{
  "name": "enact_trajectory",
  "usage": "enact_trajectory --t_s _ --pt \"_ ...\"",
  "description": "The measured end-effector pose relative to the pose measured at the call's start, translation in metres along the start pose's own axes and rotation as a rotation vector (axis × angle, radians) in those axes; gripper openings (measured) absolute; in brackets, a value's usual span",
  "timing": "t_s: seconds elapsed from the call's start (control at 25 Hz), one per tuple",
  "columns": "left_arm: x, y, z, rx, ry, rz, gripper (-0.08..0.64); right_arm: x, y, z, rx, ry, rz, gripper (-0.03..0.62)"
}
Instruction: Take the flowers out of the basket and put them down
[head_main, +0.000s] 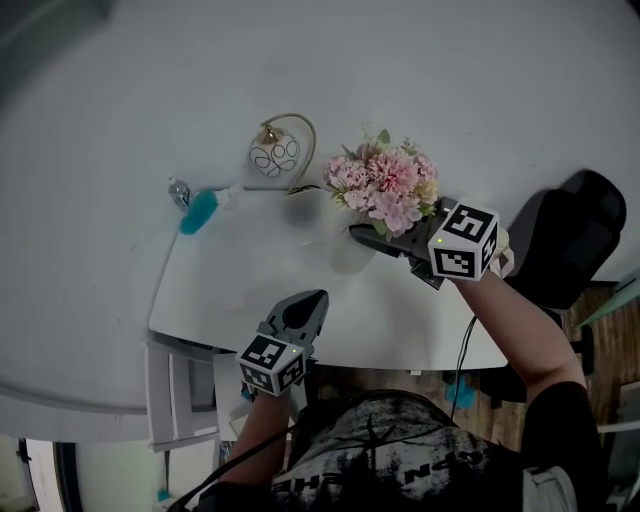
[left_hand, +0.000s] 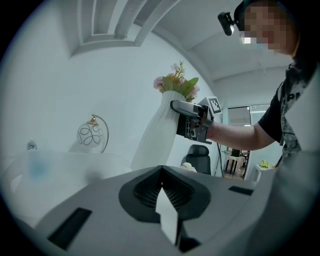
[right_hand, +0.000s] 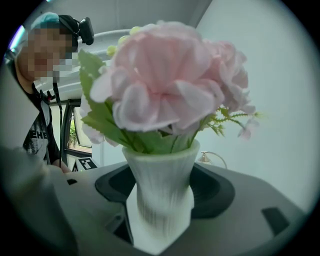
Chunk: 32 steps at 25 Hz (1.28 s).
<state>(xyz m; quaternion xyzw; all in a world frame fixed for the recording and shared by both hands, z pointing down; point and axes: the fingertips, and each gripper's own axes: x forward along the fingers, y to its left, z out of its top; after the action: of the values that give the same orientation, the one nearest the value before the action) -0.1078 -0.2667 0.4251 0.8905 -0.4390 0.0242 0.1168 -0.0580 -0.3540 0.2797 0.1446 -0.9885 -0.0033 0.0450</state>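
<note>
A bunch of pink flowers (head_main: 385, 185) with green leaves stands in a white ribbed vase (head_main: 350, 252) on the white table (head_main: 240, 290); I see no basket. My right gripper (head_main: 366, 236) is shut on the vase's neck just under the blooms. In the right gripper view the vase (right_hand: 162, 200) fills the space between the jaws, with the flowers (right_hand: 170, 85) above. In the left gripper view the vase (left_hand: 157, 135) leans to the right, with the flowers (left_hand: 175, 85) on top and the right gripper (left_hand: 187, 120) on it. My left gripper (head_main: 308, 308) is shut and empty near the table's front edge.
A round white ornament (head_main: 274, 153) in a gold arch stands at the back of the table. A teal object (head_main: 200, 210) and a small bottle (head_main: 178, 191) lie at the back left. A black office chair (head_main: 570, 240) stands to the right of the table.
</note>
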Motion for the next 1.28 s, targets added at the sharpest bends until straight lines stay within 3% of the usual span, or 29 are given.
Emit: enact_trajectory --t_s 0.36,0.64,1.28 --pt "0.034 -0.057 -0.012 0.0 0.014 -0.073 0.015 -0.067 0.005 -0.022 0.016 0.014 -0.041 0.337" --pt "0.049 -0.087 -0.026 -0.009 0.04 -0.102 0.015 -0.104 0.009 -0.069 0.049 0.043 -0.086 0.337" --pt "0.045 -0.097 -0.068 -0.039 0.087 -0.045 0.015 -0.088 0.045 -0.202 0.009 0.129 -0.076 0.337"
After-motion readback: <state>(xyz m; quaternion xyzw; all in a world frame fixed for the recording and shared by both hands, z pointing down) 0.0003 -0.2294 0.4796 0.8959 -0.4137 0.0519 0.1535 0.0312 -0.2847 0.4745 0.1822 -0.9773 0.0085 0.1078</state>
